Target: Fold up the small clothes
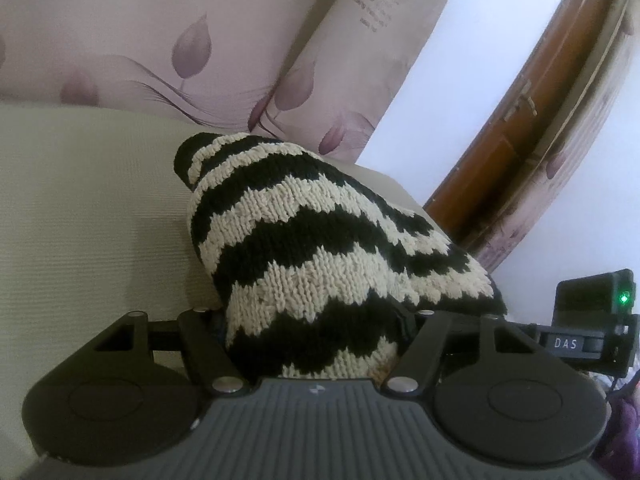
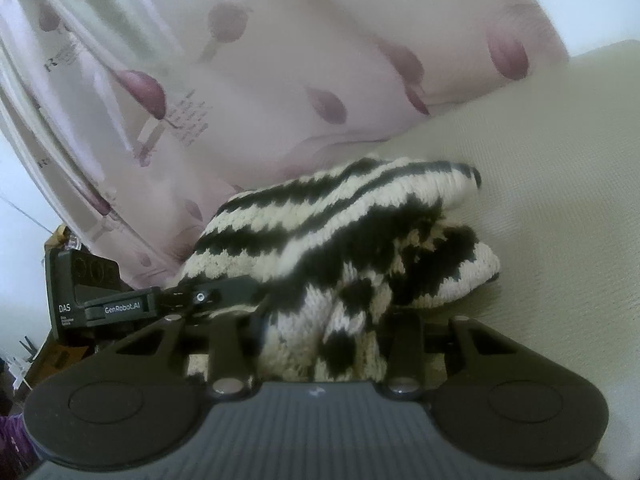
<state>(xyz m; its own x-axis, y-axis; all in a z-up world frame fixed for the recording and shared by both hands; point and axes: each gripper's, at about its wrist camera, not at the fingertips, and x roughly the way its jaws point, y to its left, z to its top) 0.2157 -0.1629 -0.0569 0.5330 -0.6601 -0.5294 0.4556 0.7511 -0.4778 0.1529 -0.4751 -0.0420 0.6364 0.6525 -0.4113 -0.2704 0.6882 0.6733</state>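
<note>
Both mine clamped on striped knit [image 1: 320,248]: left gripper [image 1: 316,320], right gripper [image 2: 320,320]. Lower together onto cream surface [image 1: 88,200] — align edges, keep tension even.

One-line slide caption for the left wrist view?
Left gripper shut on a black-and-cream zigzag knit garment lifted over a pale bed sheet, right gripper alongside.

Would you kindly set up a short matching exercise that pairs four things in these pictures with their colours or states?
Things:
1. knitted garment
2. door
3. left claw
4. curtain

Descriptions:
A. brown wood
B. black and cream wavy stripes
C. pale pink with purple buds
D. shut on the knit

Pairs: 1-B, 2-A, 3-D, 4-C
</note>
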